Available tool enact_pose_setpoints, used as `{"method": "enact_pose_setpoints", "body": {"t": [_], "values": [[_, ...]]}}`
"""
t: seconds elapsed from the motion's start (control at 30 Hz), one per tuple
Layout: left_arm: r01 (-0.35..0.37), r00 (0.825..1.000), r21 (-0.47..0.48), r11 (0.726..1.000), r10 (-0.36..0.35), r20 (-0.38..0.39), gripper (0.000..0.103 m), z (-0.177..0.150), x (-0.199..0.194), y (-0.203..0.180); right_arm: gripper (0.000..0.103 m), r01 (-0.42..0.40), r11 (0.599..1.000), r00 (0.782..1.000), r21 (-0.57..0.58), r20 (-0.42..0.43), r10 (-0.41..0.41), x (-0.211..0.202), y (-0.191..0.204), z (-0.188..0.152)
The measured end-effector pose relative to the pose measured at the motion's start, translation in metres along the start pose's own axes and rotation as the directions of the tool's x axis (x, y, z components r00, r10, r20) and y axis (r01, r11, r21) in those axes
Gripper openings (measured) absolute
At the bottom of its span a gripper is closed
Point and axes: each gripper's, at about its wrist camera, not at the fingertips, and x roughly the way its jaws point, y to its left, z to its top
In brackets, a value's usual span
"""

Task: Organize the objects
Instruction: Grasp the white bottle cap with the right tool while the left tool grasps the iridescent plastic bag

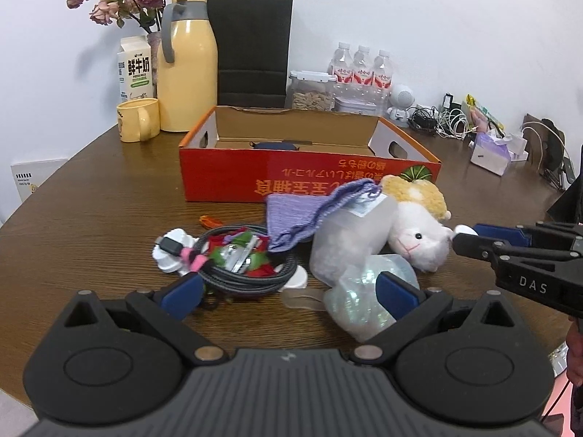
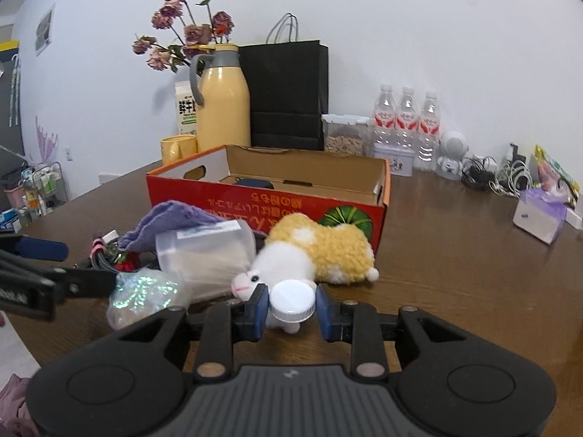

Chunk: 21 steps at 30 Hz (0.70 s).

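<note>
My right gripper (image 2: 291, 307) is shut on a small white screw-capped bottle (image 2: 291, 300), held just above the table in front of a white and yellow plush lamb (image 2: 320, 251). In the left wrist view the same gripper (image 1: 462, 235) comes in from the right beside the lamb's head (image 1: 422, 240). My left gripper (image 1: 289, 293) is open and low over the pile: a coiled grey cable (image 1: 240, 276), a shiny iridescent bag (image 1: 360, 302), a translucent plastic tub (image 1: 349, 236) on its side, and a purple knitted cloth (image 1: 298, 215).
An open red cardboard box (image 1: 233, 178) stands behind the pile with a dark object inside. Along the wall are a yellow jug (image 1: 189, 69), mug (image 1: 138, 120), milk carton, black paper bag (image 1: 251, 47), water bottles (image 1: 360, 69), chargers and a tissue pack (image 1: 490, 151).
</note>
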Motion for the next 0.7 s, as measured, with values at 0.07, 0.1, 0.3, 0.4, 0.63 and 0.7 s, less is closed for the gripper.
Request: {"method": "enact_pose_setpoints", "body": {"t": [0.07, 0.1, 0.3, 0.4, 0.63, 0.7], "values": [[0.001, 1.000, 0.005, 1.000, -0.001, -0.006, 0.103, 0.000, 0.003, -0.006, 0.027, -0.002, 1.000, 1.000, -0.012, 0.003, 0.002, 0.002, 0.000, 0.003], [0.003, 1.000, 0.010, 1.000, -0.003, -0.007, 0.103, -0.001, 0.004, -0.010, 0.027, -0.006, 1.000, 1.000, -0.013, 0.007, 0.006, 0.002, 0.001, 0.004], [0.010, 1.000, 0.037, 0.999, -0.009, -0.022, 0.103, -0.002, 0.017, -0.030, 0.027, -0.031, 1.000, 0.999, -0.007, 0.018, 0.031, 0.001, 0.000, 0.003], [0.011, 1.000, 0.044, 0.999, -0.010, -0.029, 0.103, -0.003, 0.022, -0.037, 0.027, -0.034, 0.999, 0.999, 0.002, 0.013, 0.034, 0.002, -0.003, 0.001], [0.028, 0.998, 0.034, 0.999, -0.027, -0.051, 0.094, -0.005, 0.030, -0.040, 0.027, -0.042, 0.999, 0.999, 0.010, 0.008, 0.042, 0.006, -0.006, -0.002], [0.036, 0.998, 0.034, 0.999, -0.034, -0.056, 0.078, -0.006, 0.031, -0.040, 0.027, -0.048, 0.999, 0.999, 0.009, 0.005, 0.048, 0.007, -0.005, -0.002]]}}
